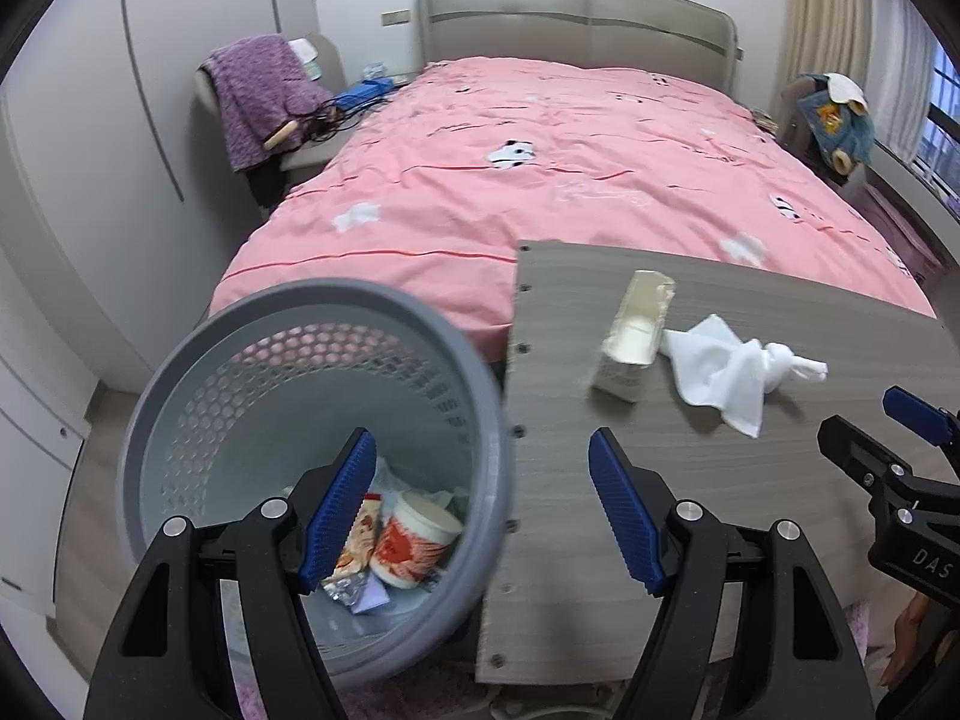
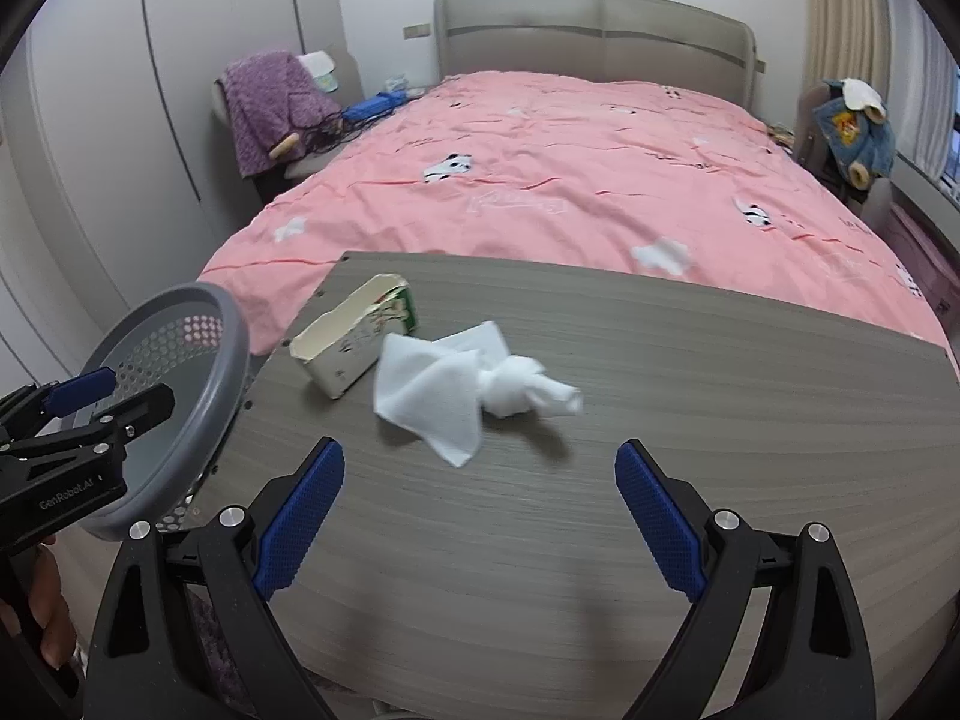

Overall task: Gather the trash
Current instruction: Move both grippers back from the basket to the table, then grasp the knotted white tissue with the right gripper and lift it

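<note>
A grey perforated bin (image 1: 198, 420) stands left of a grey wood-grain table (image 1: 750, 492); it holds a red-and-white cup (image 1: 414, 540) and wrappers. On the table lie an opened cream carton (image 1: 633, 330) on its side and a knotted white tissue (image 1: 738, 369) to its right. My left gripper (image 1: 480, 516) is open and empty, over the bin's right rim and the table's left edge. My right gripper (image 2: 480, 516) is open and empty above the table (image 2: 720, 420), just short of the tissue (image 2: 456, 390), with the carton (image 2: 354, 342) beyond it to the left. The bin (image 2: 198, 396) shows at the left.
A bed with a pink cover (image 1: 540, 168) lies beyond the table. A chair with a purple blanket (image 1: 258, 96) stands at the bed's left, and a chair with a blue denim garment (image 1: 840, 120) at its right. White wardrobes (image 1: 90, 180) line the left wall.
</note>
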A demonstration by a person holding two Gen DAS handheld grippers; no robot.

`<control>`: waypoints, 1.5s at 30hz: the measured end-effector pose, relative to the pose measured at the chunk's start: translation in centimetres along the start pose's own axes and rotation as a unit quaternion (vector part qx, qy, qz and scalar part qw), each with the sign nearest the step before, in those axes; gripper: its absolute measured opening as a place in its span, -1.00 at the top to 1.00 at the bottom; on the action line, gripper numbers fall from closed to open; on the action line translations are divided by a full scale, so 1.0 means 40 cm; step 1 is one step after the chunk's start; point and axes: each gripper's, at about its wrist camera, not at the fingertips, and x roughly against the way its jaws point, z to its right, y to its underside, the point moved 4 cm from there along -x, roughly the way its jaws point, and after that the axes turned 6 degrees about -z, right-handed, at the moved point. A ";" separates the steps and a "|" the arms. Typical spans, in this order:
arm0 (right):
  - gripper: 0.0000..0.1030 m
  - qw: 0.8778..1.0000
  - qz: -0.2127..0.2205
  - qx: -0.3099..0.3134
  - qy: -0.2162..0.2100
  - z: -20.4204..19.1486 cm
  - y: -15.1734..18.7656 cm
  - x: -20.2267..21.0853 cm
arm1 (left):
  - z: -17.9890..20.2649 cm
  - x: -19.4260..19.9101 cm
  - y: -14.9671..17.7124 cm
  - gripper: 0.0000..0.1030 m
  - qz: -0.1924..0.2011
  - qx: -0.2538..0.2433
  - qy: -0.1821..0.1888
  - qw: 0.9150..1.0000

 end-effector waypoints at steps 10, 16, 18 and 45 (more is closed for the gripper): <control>-0.75 1.000 0.007 -0.021 0.016 0.084 -0.018 0.007 | 0.098 -0.023 -0.039 -0.37 0.000 -0.025 0.018 1.000; -0.75 1.000 0.013 -0.024 0.013 0.108 -0.039 -0.008 | 0.123 -0.027 -0.053 -0.37 0.002 -0.032 0.014 0.999; -0.75 1.000 0.013 -0.024 0.010 0.110 -0.046 -0.014 | 0.125 -0.028 -0.057 -0.37 0.002 -0.033 0.012 0.999; -0.75 0.998 -0.031 0.043 -0.032 0.029 -0.104 -0.183 | 0.090 -0.091 -0.124 -0.37 -0.005 0.000 -0.008 1.000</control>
